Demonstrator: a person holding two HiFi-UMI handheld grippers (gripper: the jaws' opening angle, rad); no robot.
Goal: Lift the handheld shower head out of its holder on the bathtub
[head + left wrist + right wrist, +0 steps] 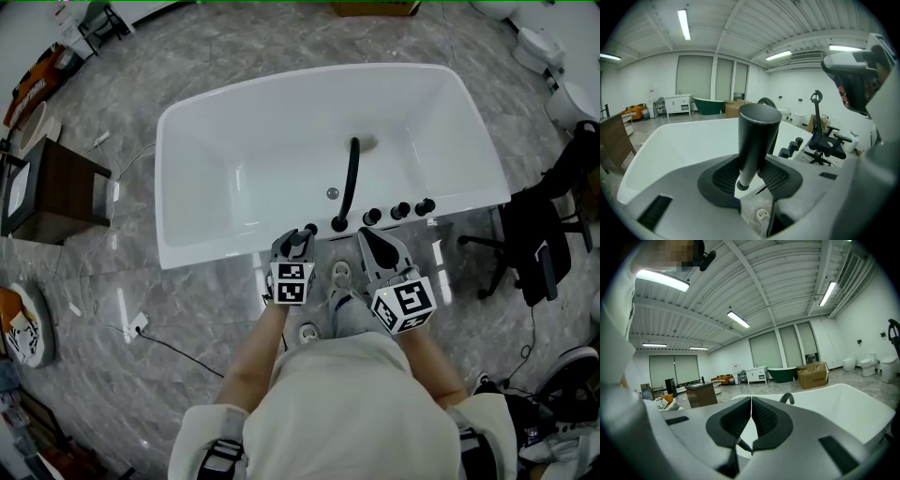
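Two hand-held grippers hover side by side over the near rim of a white bathtub (202, 127), seen from above the person who holds them, on a grey marble-patterned floor. At far left a dark wooden cabinet (66, 192) stands well apart from the tub. The left gripper (298, 244) is clamped on the black handheld shower head (757, 136), its ribbed pads pressing the tapered handle from both sides. The handle stands nearly upright, leaning slightly right, and its narrow lower end shows free between the pads. The shower head sits at the tub's near edge, just left of the curved black spout (350, 183). To the spout's right, a row of black knobs (400, 210) lines the same rim. The right gripper (373, 246) hangs just beside the left one, near the knobs, with its pads pressed together and nothing between them. Further right, a black office chair (534, 248) stands on the floor near the tub's right end. White toilets (541, 47) stand at the far right.
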